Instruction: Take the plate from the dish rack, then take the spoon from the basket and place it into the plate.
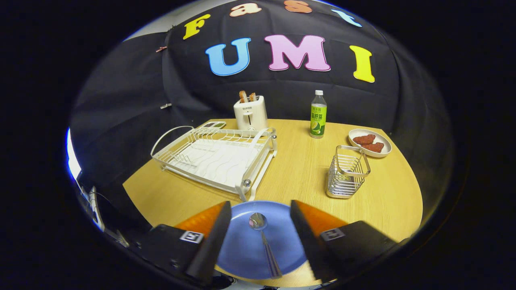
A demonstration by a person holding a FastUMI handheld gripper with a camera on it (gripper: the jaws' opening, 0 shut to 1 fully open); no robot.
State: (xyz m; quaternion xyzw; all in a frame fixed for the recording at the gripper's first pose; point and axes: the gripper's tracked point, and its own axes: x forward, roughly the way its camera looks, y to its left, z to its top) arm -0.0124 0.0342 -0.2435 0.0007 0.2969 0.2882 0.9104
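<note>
I see my jaws (261, 229) spread, holding nothing; the spoon (264, 243) lies in the blue plate (246, 249) between them. It looks light, stiff and slick, so I'd pinch its slim handle

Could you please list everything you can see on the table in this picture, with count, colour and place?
plate: one, blue, near table edge, below and between the fingers
spoon: one, silver, lying in the plate
dish rack: one, white, beyond the plate, to its left
basket: one, silver wire, right of the rack
toaster: one, white, behind the rack, bread in its slots
bottle: one, green label, right of the toaster
small dish: one, white, behind the basket, holding two reddish-brown pieces
table: one, light wood
hand-held gripper: one, fingers open, apart over the plate, touching nothing
</note>
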